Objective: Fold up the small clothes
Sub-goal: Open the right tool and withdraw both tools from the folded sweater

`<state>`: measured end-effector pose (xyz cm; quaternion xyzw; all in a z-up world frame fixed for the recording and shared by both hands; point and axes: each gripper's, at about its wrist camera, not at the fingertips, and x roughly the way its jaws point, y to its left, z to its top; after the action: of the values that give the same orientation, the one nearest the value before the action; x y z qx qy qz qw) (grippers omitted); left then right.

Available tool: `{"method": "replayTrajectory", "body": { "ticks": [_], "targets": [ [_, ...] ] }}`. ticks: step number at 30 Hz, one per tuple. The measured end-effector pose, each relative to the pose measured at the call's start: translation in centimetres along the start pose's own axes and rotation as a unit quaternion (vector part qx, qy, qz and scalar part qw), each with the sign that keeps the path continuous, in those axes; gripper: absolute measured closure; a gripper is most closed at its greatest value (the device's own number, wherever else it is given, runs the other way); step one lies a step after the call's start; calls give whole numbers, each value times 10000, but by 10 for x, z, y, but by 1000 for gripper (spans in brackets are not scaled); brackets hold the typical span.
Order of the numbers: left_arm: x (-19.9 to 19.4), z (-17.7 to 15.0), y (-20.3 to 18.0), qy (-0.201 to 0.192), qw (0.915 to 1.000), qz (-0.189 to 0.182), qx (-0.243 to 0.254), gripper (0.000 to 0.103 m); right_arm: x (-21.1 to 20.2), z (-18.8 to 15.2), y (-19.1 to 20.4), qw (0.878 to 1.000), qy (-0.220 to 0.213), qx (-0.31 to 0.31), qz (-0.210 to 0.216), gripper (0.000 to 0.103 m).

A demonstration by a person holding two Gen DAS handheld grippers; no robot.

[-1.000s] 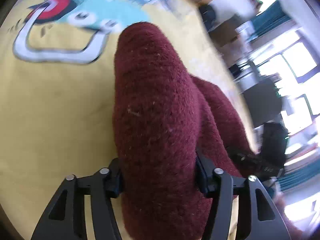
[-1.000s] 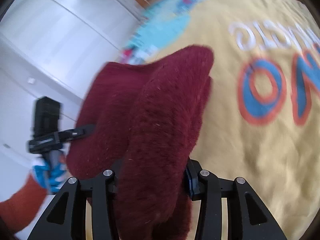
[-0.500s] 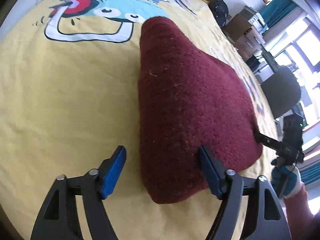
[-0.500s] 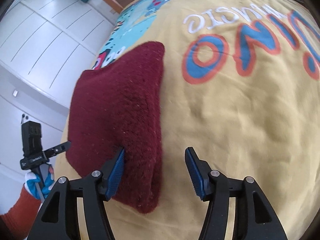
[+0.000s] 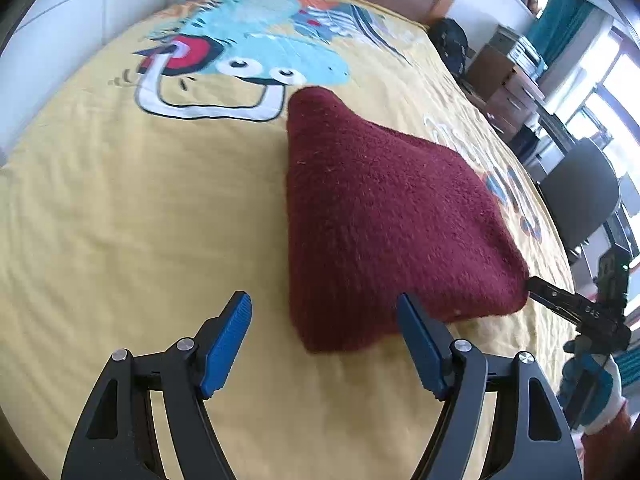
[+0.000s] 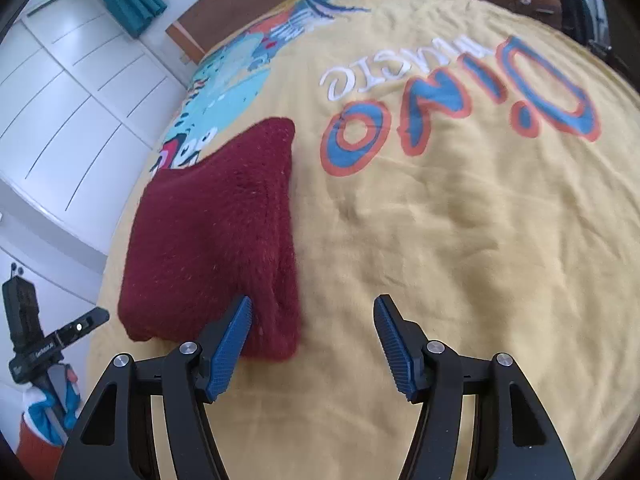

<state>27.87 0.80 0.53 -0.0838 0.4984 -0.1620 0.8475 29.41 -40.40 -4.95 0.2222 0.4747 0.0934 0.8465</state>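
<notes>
Where the yellow bedspread (image 5: 120,216) covers the bed w/ its cartoon dino print (image 5: 256,60) and "DINO" lettering (image 6: 460,112), a dark red knitted garment (image 5: 384,216) lies folded flat near the middle (thick, fuzzy knit), its near edge close to both tools. Left gripper (image 5: 324,344): jaws spread wide, holding nothing, blue pads (image 5: 228,344) just short of the garment's near left corner. Right gripper (image 6: 312,346): jaws also spread, empty; its left pad (image 6: 230,348) sits at, maybe touching, the garment's near right corner. Far right in the left view, a grey chair (image 5: 580,196).
</notes>
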Motion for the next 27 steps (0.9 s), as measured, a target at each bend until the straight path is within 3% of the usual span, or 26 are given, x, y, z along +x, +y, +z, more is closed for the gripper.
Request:
{"method": "replayTrajectory", "body": {
  "ticks": [13, 27],
  "targets": [
    [-53, -61, -21, -247, 9986, 457, 82, 32, -70, -65, 30, 9978, -470, -348, -296, 36],
    [-93, -122, -11, -334, 9963, 772, -182, 27, -119, -142, 70, 9896, -819, -1004, -632, 34]
  ]
}}
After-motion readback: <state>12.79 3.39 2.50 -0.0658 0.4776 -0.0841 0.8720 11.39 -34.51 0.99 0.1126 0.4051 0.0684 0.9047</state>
